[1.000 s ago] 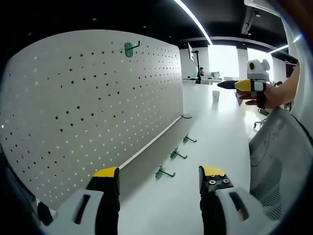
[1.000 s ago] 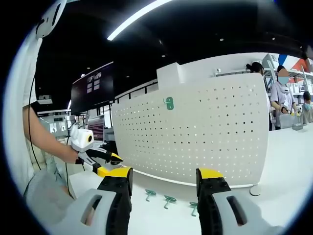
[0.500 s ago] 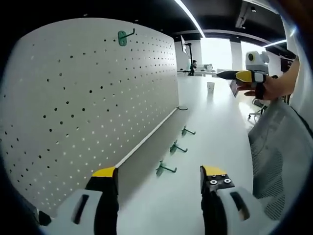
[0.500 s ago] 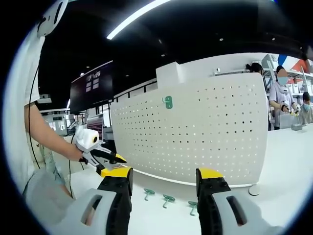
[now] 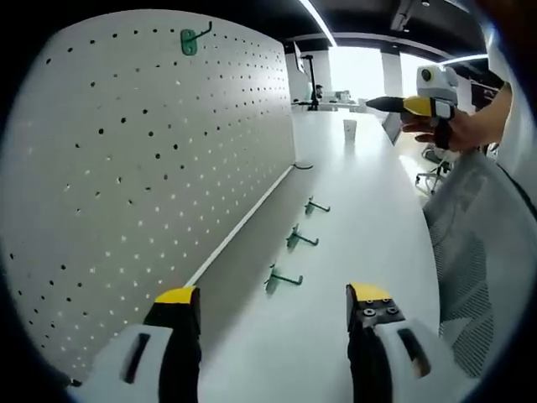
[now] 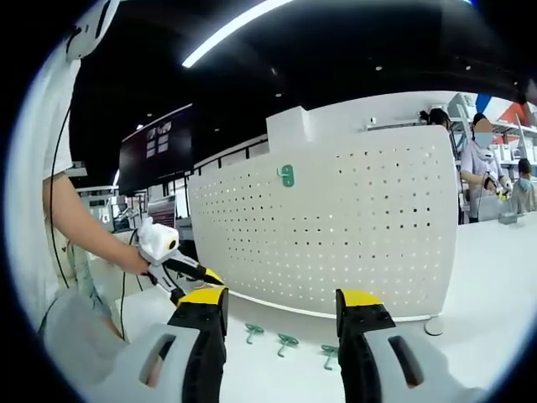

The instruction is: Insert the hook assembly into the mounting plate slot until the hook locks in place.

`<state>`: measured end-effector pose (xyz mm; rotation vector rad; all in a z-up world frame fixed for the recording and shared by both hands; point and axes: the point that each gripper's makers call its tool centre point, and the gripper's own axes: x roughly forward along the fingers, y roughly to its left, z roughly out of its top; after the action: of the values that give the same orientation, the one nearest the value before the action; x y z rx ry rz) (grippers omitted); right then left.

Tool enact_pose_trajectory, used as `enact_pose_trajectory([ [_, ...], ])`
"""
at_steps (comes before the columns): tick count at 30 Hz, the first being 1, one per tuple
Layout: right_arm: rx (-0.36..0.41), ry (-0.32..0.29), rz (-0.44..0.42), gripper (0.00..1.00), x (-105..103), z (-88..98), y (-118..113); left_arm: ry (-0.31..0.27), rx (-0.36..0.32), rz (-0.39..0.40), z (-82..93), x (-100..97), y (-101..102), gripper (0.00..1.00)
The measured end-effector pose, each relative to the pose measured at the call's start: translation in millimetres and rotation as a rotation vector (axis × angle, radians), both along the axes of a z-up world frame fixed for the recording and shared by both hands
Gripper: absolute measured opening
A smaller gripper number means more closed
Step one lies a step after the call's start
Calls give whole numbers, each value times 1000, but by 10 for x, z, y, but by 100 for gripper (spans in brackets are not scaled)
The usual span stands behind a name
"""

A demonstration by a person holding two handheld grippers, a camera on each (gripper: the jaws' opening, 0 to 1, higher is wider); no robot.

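Left gripper (image 5: 267, 304): fingers wide apart, holding nothing. Right gripper (image 6: 281, 304): the same.

Three green hooks (image 5: 283, 279) lie loose on the worktop (image 5: 361, 218) beside the pegboard's (image 5: 151, 143) foot; a fourth hook (image 5: 190, 40) hangs near its top.

Risk, as I judge it: a thin flat hook skids or twists when pinched, then misses the holes.

Writing: none readable.

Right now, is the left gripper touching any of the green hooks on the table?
Apart. In the left gripper view, the left gripper sits open, with bare table before the nearest green hook.
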<state>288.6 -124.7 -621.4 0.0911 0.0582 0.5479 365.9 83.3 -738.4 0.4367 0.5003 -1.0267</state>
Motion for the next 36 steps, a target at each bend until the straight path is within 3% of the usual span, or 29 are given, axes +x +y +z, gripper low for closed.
enact_pose_trajectory([
  [13,1,1,0,50,-1,-3,-12,12,61,-50,-104,130,-62,76],
  [36,4,-4,-8,52,-3,9,-29,74,171,-149,-382,167,-131,75],
])
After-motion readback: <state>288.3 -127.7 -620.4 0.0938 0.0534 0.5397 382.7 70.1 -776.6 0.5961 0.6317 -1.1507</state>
